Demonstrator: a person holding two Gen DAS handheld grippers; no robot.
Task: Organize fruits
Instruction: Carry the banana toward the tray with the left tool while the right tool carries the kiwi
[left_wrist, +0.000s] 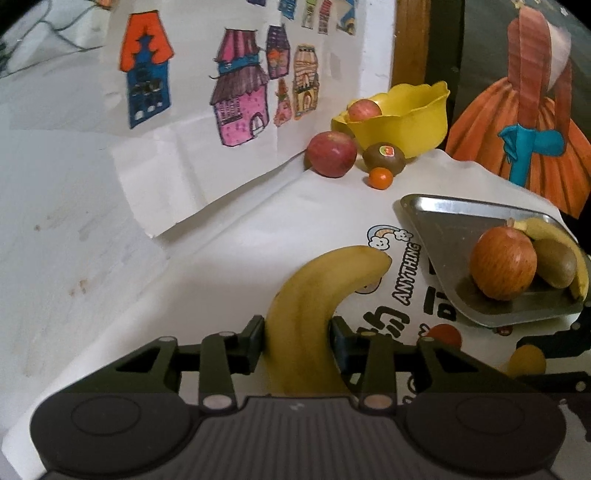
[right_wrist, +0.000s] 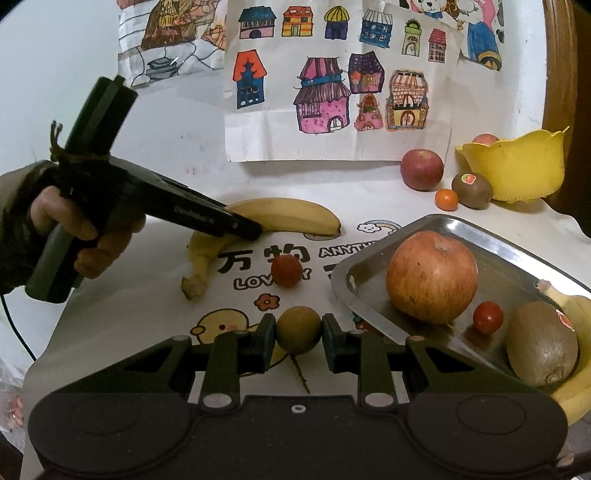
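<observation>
On the desk (right_wrist: 147, 314), left tongs (left_wrist: 297, 341) clamp the banana (left_wrist: 314, 295); right tongs (right_wrist: 298, 338) bracket a small brown fruit (right_wrist: 298, 329), contact indeterminate, beside the tray (right_wrist: 498, 236).

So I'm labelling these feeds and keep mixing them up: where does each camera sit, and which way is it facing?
Left wrist: on the left gripper, looking along its fingers at the banana between them, toward the yellow bowl.
Right wrist: on the right gripper, fingers either side of a small brown fruit; a hand holding the left gripper shows.
Shared: banana, metal tray, bowl, house drawings.
</observation>
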